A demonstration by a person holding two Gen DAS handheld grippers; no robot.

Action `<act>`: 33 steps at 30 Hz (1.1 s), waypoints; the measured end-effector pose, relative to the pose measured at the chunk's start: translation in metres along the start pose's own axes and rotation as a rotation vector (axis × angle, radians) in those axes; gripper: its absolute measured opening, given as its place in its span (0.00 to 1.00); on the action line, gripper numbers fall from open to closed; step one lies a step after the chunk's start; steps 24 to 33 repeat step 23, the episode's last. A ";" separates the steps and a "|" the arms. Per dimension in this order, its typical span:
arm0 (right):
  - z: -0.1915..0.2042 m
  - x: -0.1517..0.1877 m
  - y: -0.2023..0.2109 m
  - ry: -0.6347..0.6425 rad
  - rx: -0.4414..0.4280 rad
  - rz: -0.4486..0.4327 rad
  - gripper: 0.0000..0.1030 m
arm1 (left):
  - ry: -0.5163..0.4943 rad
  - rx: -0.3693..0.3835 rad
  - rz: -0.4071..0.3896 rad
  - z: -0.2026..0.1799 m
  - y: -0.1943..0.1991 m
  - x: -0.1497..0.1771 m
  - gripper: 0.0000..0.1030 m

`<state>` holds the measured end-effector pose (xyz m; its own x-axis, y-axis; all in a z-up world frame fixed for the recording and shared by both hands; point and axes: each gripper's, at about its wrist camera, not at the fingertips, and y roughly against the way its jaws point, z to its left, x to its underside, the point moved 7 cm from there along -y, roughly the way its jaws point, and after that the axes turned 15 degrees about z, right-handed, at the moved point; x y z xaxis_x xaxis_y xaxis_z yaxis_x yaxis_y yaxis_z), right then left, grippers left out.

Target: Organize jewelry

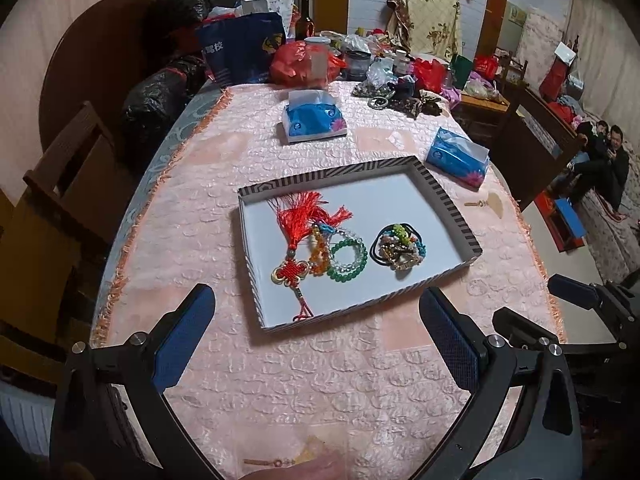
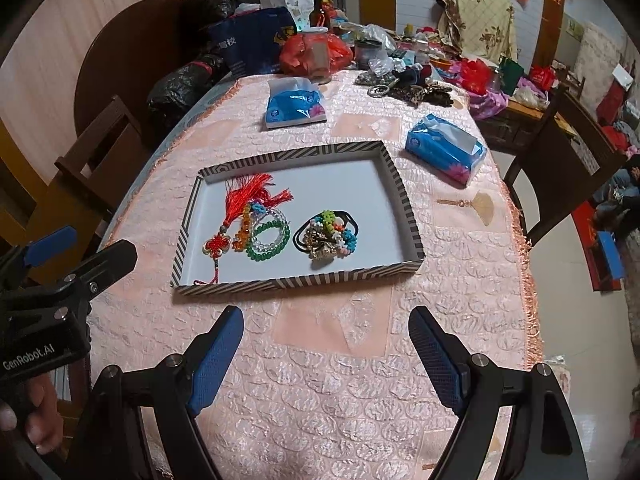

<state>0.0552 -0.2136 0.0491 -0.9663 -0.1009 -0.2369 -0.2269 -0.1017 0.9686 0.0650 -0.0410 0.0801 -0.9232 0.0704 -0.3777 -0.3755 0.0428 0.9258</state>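
Note:
A shallow striped-rim tray point(image 1: 444, 196) point(image 2: 404, 200) sits mid-table. Inside lie a red tassel knot charm point(image 1: 294, 236) point(image 2: 230, 220), orange, clear and green bead bracelets point(image 1: 346, 256) point(image 2: 266, 238), and a heap of hair ties and beaded pieces point(image 1: 400, 248) point(image 2: 328, 238). A small gold fan-shaped hairpin point(image 1: 486, 202) point(image 2: 472, 203) lies on the cloth right of the tray. My left gripper point(image 1: 316, 300) is open and empty, near the tray's front edge. My right gripper point(image 2: 326, 320) is open and empty, just in front of the tray.
Two blue tissue packs point(image 1: 312, 118) point(image 1: 456, 158) lie behind and right of the tray. Bags, a bottle and clutter crowd the far end point(image 1: 304, 60). Wooden chairs stand at left point(image 1: 68, 184) and right point(image 2: 560, 160). Another fan hairpin point(image 1: 288, 460) lies at the near edge.

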 end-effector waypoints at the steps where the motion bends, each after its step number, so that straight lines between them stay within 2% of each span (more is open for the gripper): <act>1: 0.000 0.000 0.000 -0.001 0.002 0.001 0.80 | 0.002 0.001 0.001 0.001 0.000 0.000 0.99; 16: 0.008 0.000 -0.006 -0.001 0.002 0.013 0.80 | 0.002 0.005 0.058 0.011 -0.016 0.001 0.99; 33: 0.006 0.001 -0.011 -0.008 0.000 0.023 0.80 | 0.002 0.005 0.046 0.012 -0.019 -0.003 0.99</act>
